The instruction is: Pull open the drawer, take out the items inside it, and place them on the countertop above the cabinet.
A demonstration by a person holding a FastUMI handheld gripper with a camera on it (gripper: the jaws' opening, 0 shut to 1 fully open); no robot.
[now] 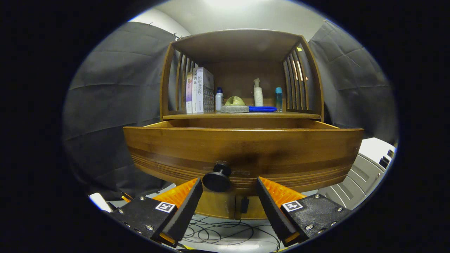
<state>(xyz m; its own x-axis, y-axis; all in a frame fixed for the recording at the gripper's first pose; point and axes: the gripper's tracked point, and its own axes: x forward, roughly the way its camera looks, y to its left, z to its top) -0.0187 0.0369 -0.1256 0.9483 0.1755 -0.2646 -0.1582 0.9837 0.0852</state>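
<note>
On the bench (pixel 242 115) stand books (pixel 199 90) and bottles (pixel 258 93); drawer (pixel 242 147) out; knob (pixel 218 179) at 12 o'clock between open tongs (pixel 229 191).

Beyond the gripper (pixel 229 188) I see black cloth walls (pixel 112 105), a pale ceiling (pixel 242 14) overhead, and loose cables (pixel 218 232) on the light floor below.
</note>
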